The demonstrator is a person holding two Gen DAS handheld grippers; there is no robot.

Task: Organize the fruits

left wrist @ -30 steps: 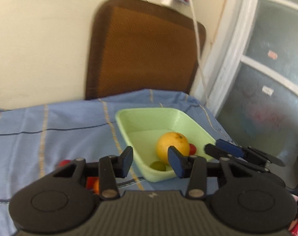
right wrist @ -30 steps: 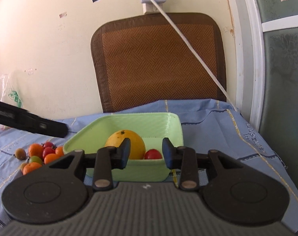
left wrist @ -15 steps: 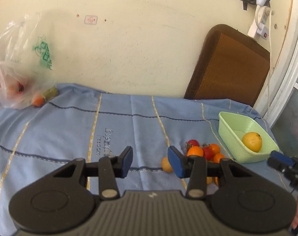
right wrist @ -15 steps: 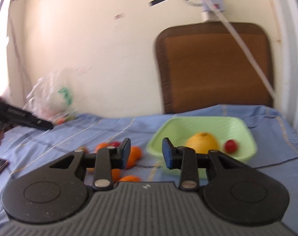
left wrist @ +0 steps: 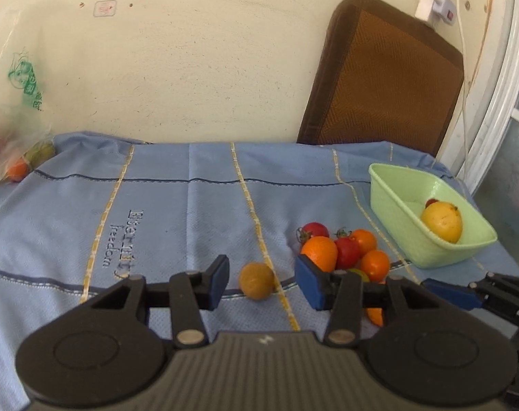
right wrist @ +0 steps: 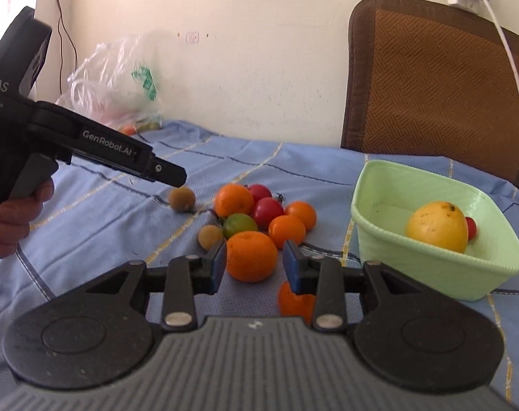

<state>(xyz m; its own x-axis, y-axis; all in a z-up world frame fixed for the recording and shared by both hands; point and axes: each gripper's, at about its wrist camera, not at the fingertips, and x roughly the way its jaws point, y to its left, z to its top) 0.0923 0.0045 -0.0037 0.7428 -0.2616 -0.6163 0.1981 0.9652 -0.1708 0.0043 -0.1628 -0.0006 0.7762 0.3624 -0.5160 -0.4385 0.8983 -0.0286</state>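
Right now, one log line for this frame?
left gripper: open, facing brown fruit | right gripper: open, facing orange | basket: yellow fruit, one tomato

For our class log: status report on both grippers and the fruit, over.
Left gripper open, brown fruit between fingers. Right gripper open, lined up on orange. Green tub holds yellow fruit. Nothing blocking.

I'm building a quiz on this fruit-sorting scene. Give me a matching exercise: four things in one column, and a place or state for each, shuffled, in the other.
Things:
1. large yellow fruit
2. big orange
3. plastic bag
4. small brown fruit

Places or states:
A. against the wall, at the far edge of the cloth
B. lined up between the open left claw's fingers
C. inside the green basket
D. just ahead of the open right claw

Pairs: 1-C, 2-D, 3-A, 4-B
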